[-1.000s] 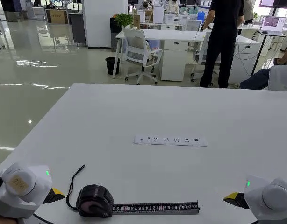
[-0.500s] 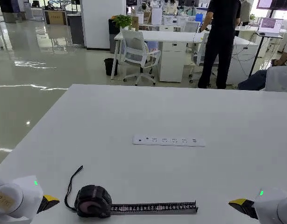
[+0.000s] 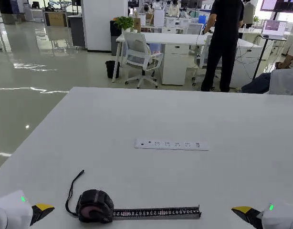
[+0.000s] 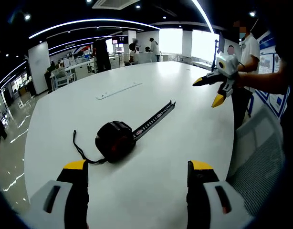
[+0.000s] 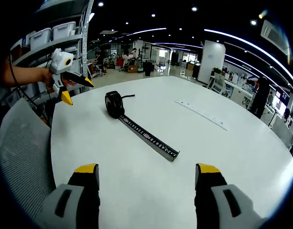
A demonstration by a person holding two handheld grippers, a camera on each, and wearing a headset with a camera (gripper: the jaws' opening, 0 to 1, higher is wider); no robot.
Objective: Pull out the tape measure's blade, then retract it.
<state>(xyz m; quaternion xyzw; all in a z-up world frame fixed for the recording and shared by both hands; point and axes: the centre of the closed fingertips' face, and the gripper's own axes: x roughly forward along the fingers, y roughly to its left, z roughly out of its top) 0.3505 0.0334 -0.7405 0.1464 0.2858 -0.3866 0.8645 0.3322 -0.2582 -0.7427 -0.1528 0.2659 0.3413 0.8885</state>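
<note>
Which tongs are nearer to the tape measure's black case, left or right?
Left. The left tongs are just beside the case; the right tongs are beyond the blade's far end.

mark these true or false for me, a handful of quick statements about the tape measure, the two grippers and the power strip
1. The blade of the tape measure lies pulled out along the table. True.
2. The left gripper is shut on the tape measure. False: its jaws stand open and hold nothing, and the tape measure lies on the table ahead of it, apart.
3. The right gripper is open and clear of the blade. True.
4. The power strip lies on top of the blade. False: it lies apart from it, farther out on the table.
5. A dark strap trails from the tape measure on the side away from the blade. True.
</note>
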